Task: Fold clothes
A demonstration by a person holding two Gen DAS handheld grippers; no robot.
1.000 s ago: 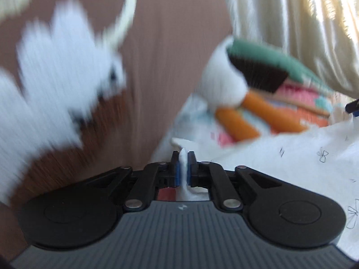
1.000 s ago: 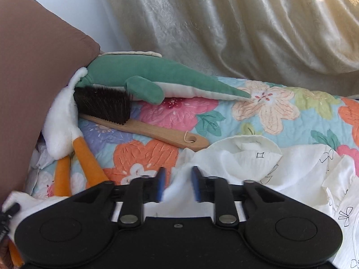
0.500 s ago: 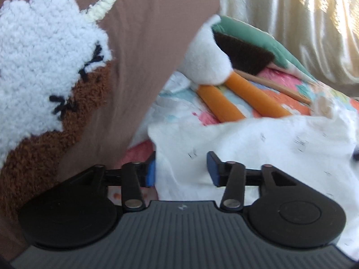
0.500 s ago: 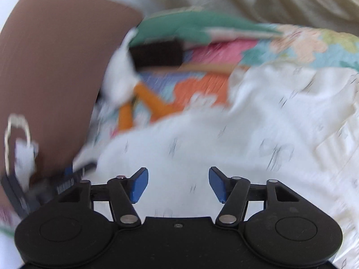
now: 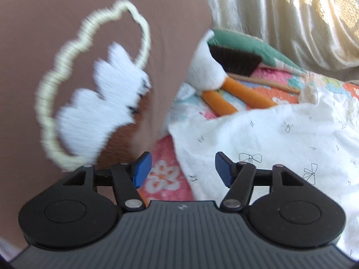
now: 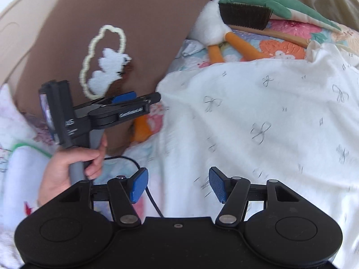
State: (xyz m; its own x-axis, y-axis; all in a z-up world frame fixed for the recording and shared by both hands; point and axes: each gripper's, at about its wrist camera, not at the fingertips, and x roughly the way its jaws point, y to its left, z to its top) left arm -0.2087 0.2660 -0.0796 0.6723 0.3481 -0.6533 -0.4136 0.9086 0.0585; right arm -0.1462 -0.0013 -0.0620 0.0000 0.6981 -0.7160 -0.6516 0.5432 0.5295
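- Left wrist view: the left hand-held gripper (image 5: 182, 170) is standing wide with nothing between its blue pads (image 5: 141, 169); its jaws have just been opening, letting go of the white cloth (image 5: 269, 139). The cloth is lying across the right half of the frame on the floral bed cover (image 5: 163, 174), its near edge running under the right pad. A brown cushion (image 5: 67, 22) is filling the upper left; a plush toy (image 5: 208, 67) and a brush (image 5: 235, 60) are lying at upper centre.
- Right wrist view: the right hand-held gripper (image 6: 178, 185) is also gaping wide and holding nothing, jaws just opened. The cloth is spreading over the centre and right of the frame. At centre left a hand (image 6: 67, 168) is carrying the left tool, its tip just beside the cloth's corner.
- Judgement: a fold looks just laid down. Before the next one, it pays to be smoothing the wrinkles, then pinching two corners on one edge evenly, keeping clear of the toy and brush.
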